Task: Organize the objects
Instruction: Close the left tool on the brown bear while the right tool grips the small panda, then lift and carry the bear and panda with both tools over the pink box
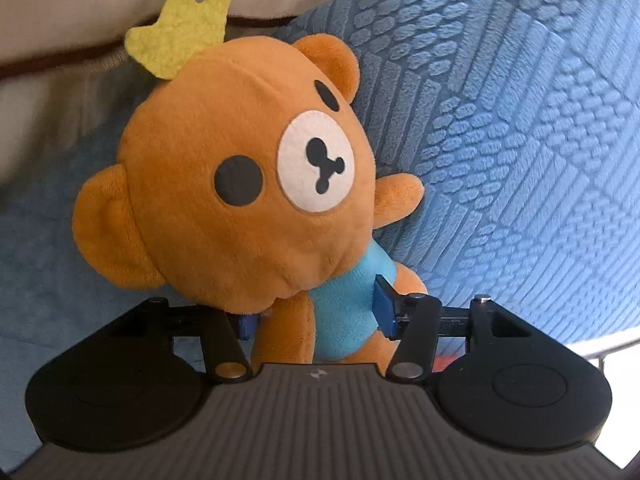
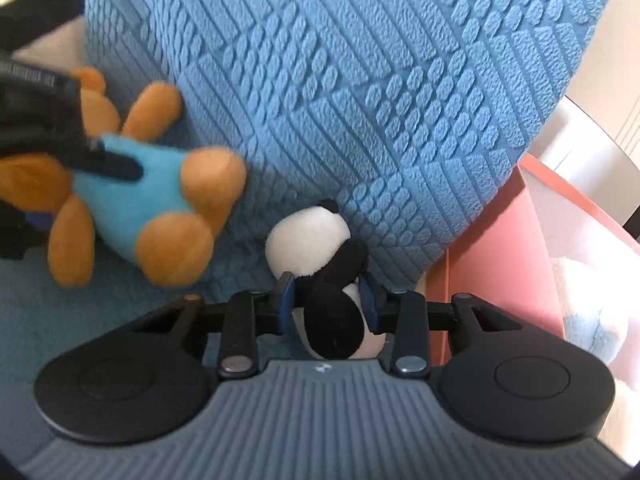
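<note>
1. Blue plush fabric lies under everything we see, and a big blue cushion with a raised woven pattern stands behind the toys.
2. We hold an orange plush bear in our left tool: the blue pads press on either side of its light-blue shirt, just below the big head, so the tool is partly closed and gripping the body.
3. On the bear's head sits a yellow felt crown; its face tilts toward the right of the left wrist view, and one short arm reaches out to the cushion.
4. From the right wrist view, the bear shows at the left, legs toward us, with the left tool across its shirt; that part is blurred, so we cannot say whether the feet touch the fabric below.
5. We hold a small black-and-white panda plush in our right tool: the narrow gap between the blue pads is filled by the panda's middle, its white head pointing away from us and resting against the foot of the cushion.
6. A pink bin stands just right of the panda, beside the cushion; something pale and soft lies inside it, too washed out to name.
7. Cream bedding with a dark brown stripe shows at the upper left of the left wrist view.
</note>
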`<act>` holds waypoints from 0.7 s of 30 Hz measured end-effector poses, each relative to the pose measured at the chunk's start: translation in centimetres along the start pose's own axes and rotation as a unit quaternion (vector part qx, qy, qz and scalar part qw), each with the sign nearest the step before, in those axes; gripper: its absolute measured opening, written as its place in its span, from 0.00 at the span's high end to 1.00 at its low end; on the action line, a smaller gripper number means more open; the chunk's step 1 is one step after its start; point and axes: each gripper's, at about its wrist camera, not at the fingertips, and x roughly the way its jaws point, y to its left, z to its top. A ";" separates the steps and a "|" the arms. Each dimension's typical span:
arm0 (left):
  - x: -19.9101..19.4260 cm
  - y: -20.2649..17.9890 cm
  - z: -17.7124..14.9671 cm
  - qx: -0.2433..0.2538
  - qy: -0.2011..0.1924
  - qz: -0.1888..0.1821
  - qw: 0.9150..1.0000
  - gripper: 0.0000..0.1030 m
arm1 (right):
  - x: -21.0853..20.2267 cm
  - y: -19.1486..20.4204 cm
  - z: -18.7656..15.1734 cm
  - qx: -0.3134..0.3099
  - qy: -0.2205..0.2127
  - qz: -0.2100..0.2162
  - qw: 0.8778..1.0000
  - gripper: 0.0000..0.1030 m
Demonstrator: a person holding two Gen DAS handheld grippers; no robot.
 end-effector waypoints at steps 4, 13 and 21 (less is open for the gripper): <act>-1.6 -0.6 -0.4 0.034 0.005 0.021 0.999 0.41 | -0.7 -0.6 0.1 0.034 0.004 0.026 0.999 0.68; -5.9 -1.8 -3.5 0.174 -0.023 0.089 0.980 0.42 | -2.7 -1.0 -0.7 0.069 0.007 0.067 0.995 0.71; -1.3 -2.7 0.5 0.187 -0.015 0.113 0.976 0.39 | 0.0 -3.0 0.7 0.085 0.022 0.074 0.993 0.67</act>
